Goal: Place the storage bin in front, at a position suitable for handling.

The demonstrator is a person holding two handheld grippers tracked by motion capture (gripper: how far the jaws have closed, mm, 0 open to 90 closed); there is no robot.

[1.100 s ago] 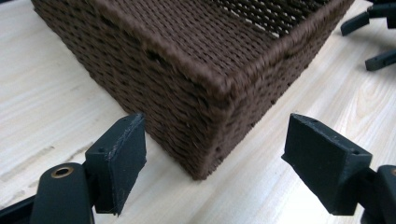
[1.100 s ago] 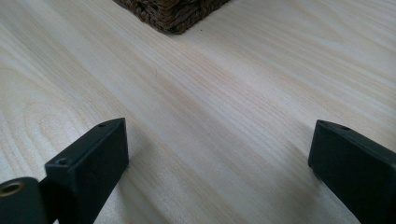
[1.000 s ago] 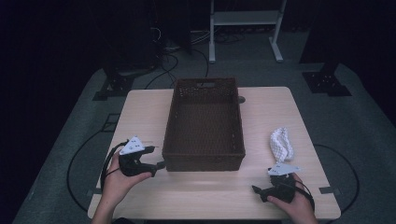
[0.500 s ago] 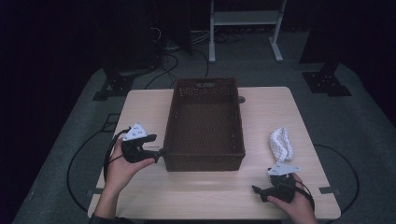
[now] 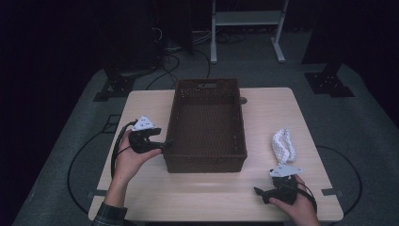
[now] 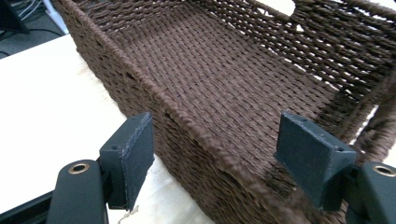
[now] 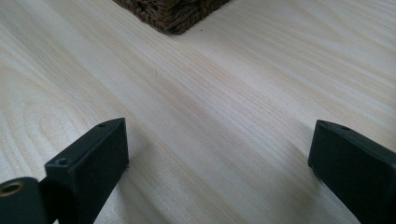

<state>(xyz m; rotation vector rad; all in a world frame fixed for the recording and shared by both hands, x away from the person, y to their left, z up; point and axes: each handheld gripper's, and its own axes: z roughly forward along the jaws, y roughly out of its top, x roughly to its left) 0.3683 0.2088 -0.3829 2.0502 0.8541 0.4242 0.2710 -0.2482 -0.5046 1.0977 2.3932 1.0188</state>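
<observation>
A dark brown woven basket (image 5: 205, 162), with nothing in it, stands lengthwise mid-table. My left gripper (image 5: 165, 143) is at its left wall near the front corner. In the left gripper view the basket's rim (image 6: 187, 126) runs between the jaws of that gripper (image 6: 219, 158): one pad is outside the wall, the other inside, and neither presses on it. The jaws have just been closing. My right gripper (image 5: 258, 192) rests near the front right of the table, its jaws wide apart over bare wood (image 7: 224, 158). A white crumpled cloth (image 5: 283, 145) lies right of the basket.
The light wooden table (image 5: 146, 103) has bare room on both sides of the basket and along its front edge. The basket's front corner (image 7: 173, 11) lies ahead of the right gripper. Behind the table are a white stand (image 5: 244, 19), floor cables (image 5: 164, 52) and black bases (image 5: 329, 84).
My left hand has moved away from the front edge and rightward, bringing its gripper up to the basket's left wall. The right gripper and the cloth have kept still.
</observation>
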